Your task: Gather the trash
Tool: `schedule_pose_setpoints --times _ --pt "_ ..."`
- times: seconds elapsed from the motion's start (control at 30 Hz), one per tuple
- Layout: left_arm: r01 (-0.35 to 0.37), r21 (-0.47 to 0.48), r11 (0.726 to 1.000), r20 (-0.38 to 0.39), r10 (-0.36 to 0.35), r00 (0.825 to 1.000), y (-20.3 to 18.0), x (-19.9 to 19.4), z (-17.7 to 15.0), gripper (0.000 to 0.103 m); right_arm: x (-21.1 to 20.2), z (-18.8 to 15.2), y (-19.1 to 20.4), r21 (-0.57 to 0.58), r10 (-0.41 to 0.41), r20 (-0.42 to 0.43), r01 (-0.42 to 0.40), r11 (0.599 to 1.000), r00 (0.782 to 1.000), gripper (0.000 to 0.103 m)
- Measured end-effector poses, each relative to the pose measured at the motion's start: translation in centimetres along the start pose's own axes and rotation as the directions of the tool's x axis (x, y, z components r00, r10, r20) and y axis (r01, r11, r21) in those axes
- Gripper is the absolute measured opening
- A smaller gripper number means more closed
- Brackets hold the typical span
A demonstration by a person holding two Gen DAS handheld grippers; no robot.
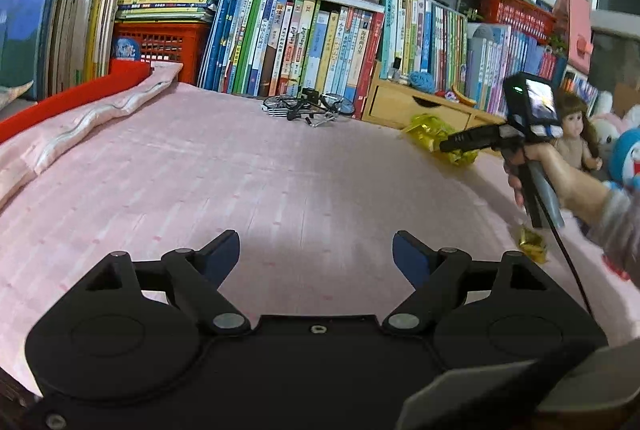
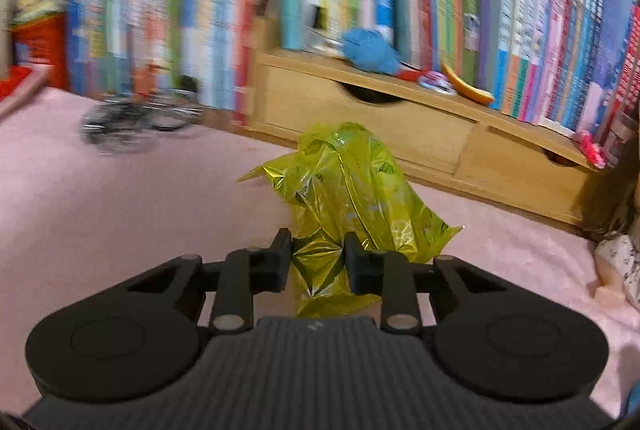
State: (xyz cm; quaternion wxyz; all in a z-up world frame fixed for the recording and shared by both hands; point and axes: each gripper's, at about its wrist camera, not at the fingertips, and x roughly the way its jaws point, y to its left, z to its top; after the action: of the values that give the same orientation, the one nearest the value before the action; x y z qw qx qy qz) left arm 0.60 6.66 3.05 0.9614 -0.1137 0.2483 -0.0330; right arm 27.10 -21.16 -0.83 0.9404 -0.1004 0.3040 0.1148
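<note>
Right tool pinches the yellow foil wrapper at centre frame, probably to lift it; left tool spread wide, empty.

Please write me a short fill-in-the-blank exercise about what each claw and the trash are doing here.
1. The right claw is shut on a crumpled ____ foil wrapper.
2. The left claw is ____, with nothing between its fingers.
3. A smaller gold wrapper lies on the ____ bedspread.
4. A toy ____ lies in front of the books.

Missing words: yellow; open; pink; bicycle
</note>
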Motion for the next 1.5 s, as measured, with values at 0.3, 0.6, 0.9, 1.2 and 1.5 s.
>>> schedule_pose_setpoints --times 0.3,0.6,0.9,1.2,1.5 --pt "0.102 -0.158 0.982 0.008 -0.102 0.995 0.4 0.3 0.9 0.085 -13.5 -5.1 8.5 -0.207 0.43 -0.029 -0.426 0.881 0.902 0.034" --pt "0.086 -0.213 0.973 0.011 -0.086 0.996 -1.9 2.4 0.6 0.089 -18.5 -8.4 7.4 -0.174 0.454 0.009 -0.445 0.878 0.891 0.086" --pt "-0.074 -0.163 0.984 -0.075 0.062 0.995 -5.5 7.0 0.1 0.093 -14.6 -9.1 1.4 0.069 0.022 -0.011 -0.021 0.997 1.0 0.088" --pt "-0.081 -0.151 0.985 -0.091 0.068 0.994 -6.1 8.8 -0.6 0.094 -13.6 -8.9 2.8 0.114 0.158 -0.022 -0.155 0.981 0.987 0.036" --pt "-0.063 -0.168 0.984 -0.11 0.044 0.993 -5.6 8.6 -0.2 0.094 -12.3 -5.4 6.0 0.042 0.202 0.062 -0.205 0.978 0.977 0.036"
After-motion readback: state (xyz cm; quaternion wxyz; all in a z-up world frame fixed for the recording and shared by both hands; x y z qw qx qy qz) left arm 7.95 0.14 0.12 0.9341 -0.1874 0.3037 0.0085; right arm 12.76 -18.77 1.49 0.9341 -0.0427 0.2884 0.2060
